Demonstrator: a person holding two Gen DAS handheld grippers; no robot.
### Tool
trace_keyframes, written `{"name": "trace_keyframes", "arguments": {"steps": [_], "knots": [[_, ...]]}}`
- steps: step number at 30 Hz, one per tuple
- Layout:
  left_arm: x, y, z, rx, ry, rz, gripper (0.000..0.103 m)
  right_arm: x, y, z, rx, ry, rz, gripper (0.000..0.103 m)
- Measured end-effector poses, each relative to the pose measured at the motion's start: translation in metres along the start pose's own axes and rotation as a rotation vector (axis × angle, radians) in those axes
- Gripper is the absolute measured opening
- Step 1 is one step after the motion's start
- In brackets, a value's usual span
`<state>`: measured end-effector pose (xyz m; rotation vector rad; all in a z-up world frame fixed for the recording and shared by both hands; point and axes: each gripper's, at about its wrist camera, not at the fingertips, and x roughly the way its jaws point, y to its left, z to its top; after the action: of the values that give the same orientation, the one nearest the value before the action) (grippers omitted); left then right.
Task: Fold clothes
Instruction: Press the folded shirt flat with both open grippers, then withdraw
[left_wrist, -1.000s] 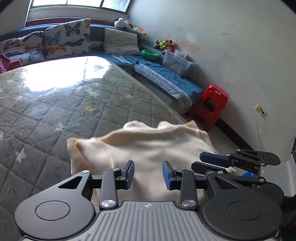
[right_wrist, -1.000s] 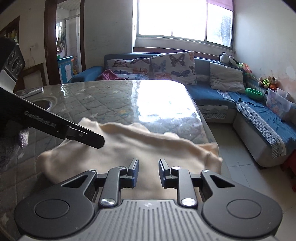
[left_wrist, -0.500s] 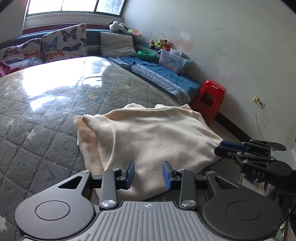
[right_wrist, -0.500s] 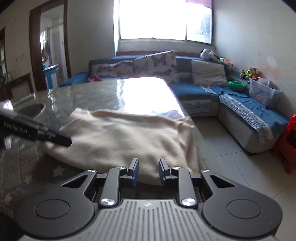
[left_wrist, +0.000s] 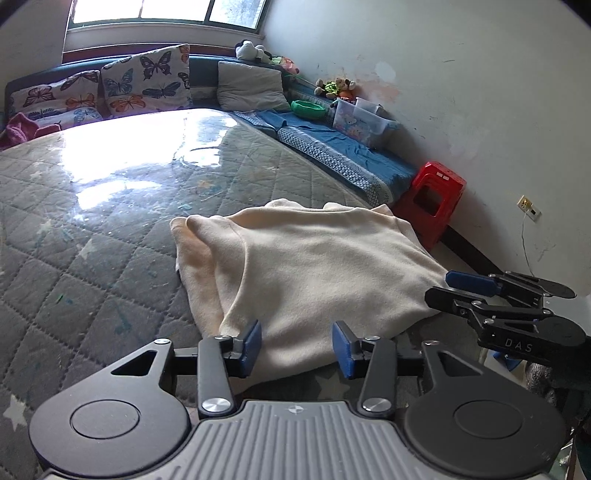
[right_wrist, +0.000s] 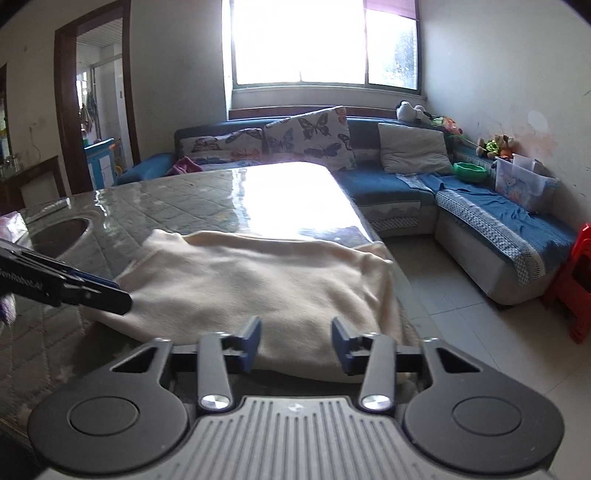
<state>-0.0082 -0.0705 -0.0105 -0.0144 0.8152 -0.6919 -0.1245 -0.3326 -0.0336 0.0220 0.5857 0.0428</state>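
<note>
On the sofa (right_wrist: 491, 206) I see a clear bin (left_wrist: 364, 123); I can't make out its contents. A green bowl (left_wrist: 309, 109) sits beside it. My cream garment (left_wrist: 314, 266) lies folded on the quilted table (left_wrist: 92, 229), near its corner, one edge doubled over. My left gripper (left_wrist: 296, 348) and right gripper (right_wrist: 296, 345) have just been opening; both stand partly spread over the near hem, pads clear of the cloth.

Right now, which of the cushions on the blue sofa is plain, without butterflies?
The grey cushion, nearest the sofa's corner under the plush toy. The two other cushions are printed with butterflies.
</note>
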Motion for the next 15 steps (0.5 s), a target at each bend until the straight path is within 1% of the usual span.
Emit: {"name": "trace_keyframes", "arguments": {"steps": [2,4,6,8,9,11,13,15], "knots": [[-0.003,-0.001,-0.002,0.006,-0.009,0.011,0.051,0.000,0.005,0.000,-0.005,-0.001,0.007,0.049],[-0.007,-0.002,-0.005,0.011,-0.016,0.020,0.055,0.001,0.010,0.001,-0.008,-0.002,0.013,0.056],[-0.011,-0.004,-0.007,0.019,-0.025,0.033,0.062,0.000,0.014,0.000,-0.007,-0.004,0.019,0.058],[-0.014,-0.006,-0.009,0.033,-0.036,0.053,0.068,0.000,0.017,0.000,-0.007,-0.003,0.021,0.064],[-0.016,-0.007,-0.010,0.039,-0.041,0.063,0.069,-0.001,0.019,-0.001,-0.008,-0.004,0.021,0.065],[-0.018,-0.007,-0.012,0.037,-0.044,0.065,0.070,-0.002,0.023,-0.002,-0.015,-0.006,0.020,0.066],[-0.021,-0.006,-0.013,0.031,-0.047,0.066,0.070,-0.003,0.025,-0.003,-0.017,-0.010,0.018,0.069],[-0.023,-0.005,-0.015,0.026,-0.052,0.068,0.074,-0.005,0.027,-0.003,-0.016,-0.013,0.020,0.071]]}}
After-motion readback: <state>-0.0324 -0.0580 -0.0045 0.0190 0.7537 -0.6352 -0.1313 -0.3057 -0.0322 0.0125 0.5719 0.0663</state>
